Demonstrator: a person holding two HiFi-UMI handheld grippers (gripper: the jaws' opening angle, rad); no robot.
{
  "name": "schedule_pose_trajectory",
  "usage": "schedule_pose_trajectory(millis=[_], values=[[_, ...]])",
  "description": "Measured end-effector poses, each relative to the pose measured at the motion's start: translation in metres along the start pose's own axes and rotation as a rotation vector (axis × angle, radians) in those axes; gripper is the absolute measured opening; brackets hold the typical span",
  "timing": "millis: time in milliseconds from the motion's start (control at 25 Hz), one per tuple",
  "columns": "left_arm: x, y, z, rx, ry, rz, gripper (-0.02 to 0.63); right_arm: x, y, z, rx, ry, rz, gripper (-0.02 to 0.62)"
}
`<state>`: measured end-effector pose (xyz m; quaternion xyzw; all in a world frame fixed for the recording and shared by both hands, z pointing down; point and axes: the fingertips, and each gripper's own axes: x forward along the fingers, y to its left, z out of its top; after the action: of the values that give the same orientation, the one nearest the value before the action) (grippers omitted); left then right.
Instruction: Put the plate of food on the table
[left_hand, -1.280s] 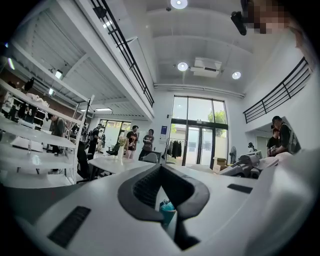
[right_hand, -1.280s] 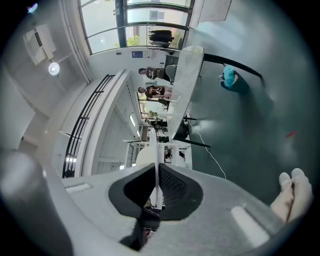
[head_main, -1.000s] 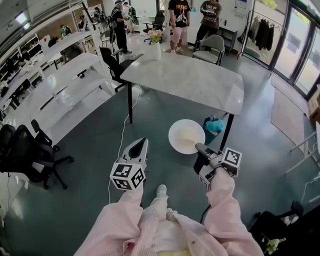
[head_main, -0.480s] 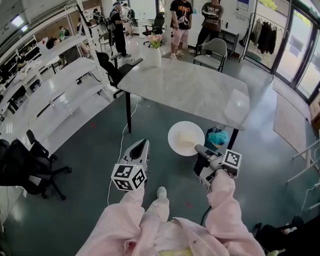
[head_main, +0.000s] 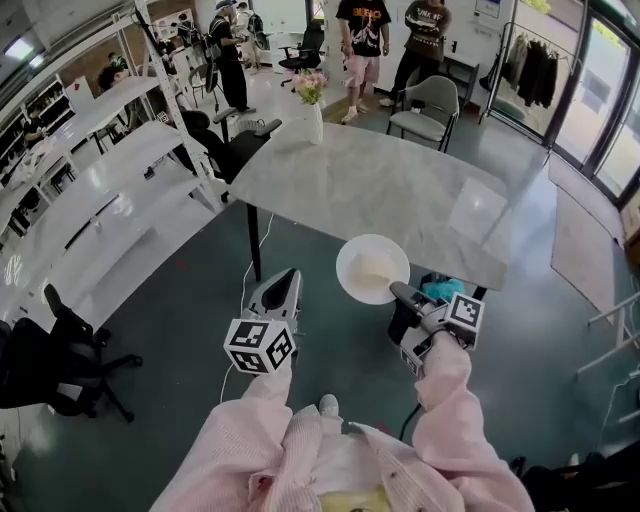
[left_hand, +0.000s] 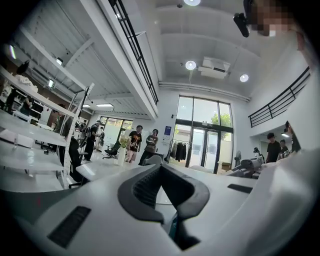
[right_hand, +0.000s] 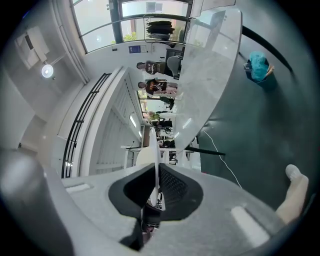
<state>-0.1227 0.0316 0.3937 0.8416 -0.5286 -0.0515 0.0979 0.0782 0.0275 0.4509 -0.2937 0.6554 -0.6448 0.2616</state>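
A white plate (head_main: 372, 268) with pale food on it hangs level at the near edge of the grey marble table (head_main: 380, 185). My right gripper (head_main: 398, 293) is shut on the plate's near rim. In the right gripper view the plate (right_hand: 157, 150) shows edge-on as a thin white line clamped between the dark pads of my right gripper (right_hand: 156, 176), with the table (right_hand: 205, 75) beyond. My left gripper (head_main: 283, 285) hovers over the floor left of the plate, shut and holding nothing. Between the jaws of the left gripper (left_hand: 161, 186) in its own view there is nothing.
A vase of flowers (head_main: 313, 108) stands at the table's far corner. A teal bin (head_main: 438, 290) sits under the near right corner. White shelving (head_main: 110, 190) and office chairs (head_main: 50, 360) fill the left. A grey chair (head_main: 425, 105) and people stand beyond the table.
The table has come nearer in the head view, and the plate now overlaps its near edge instead of hanging over the floor. Both grippers keep their hold and pose.
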Motion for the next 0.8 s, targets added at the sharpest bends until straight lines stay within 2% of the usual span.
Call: schedule_pose_trajectory(millis=[280,800], values=[[0.043,0.038,0.002,-0.002,0.007,-0.002,-0.003,0.05,-0.008,0.027,0.02,-0.008,0.007,0.015],[0.113,0.08,-0.016,-0.041,0.059,0.015,-0.003,0.11,-0.026,0.089,0.047,-0.015,-0.022,0.015]])
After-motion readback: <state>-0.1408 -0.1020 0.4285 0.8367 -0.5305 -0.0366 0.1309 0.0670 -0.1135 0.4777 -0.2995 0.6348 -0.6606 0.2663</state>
